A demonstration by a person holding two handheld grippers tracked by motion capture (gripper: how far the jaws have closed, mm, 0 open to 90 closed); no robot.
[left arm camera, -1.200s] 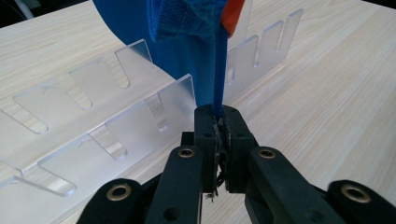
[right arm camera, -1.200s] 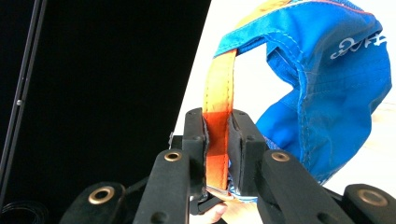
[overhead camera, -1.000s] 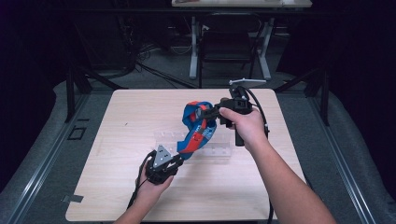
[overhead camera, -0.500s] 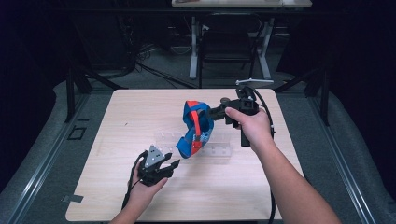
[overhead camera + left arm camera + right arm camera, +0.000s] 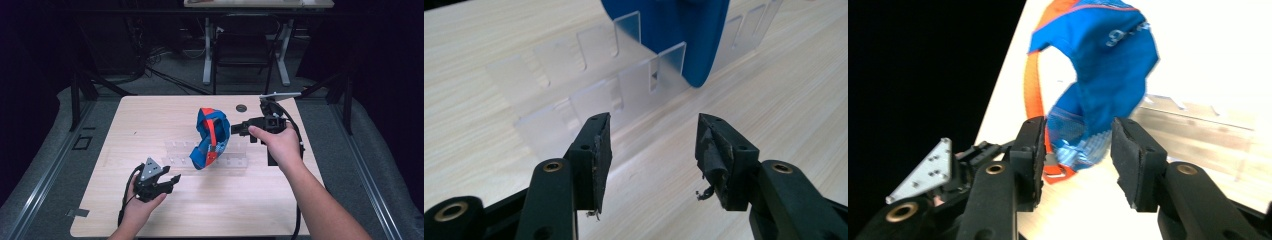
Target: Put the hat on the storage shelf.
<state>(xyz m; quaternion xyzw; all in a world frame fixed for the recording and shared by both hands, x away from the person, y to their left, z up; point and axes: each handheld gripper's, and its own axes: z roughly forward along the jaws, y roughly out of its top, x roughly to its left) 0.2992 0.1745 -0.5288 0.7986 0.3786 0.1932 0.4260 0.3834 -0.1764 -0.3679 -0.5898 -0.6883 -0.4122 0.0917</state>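
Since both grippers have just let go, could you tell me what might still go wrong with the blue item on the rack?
1. The blue and orange fabric item stands curled in the clear slotted rack with both grippers' jaws open; it could slump or tip.
2. The right gripper, its jaws just opened, sits right beside the fabric and may snag it when withdrawn.
3. The left gripper points at the light rack; a nudge could shift it.
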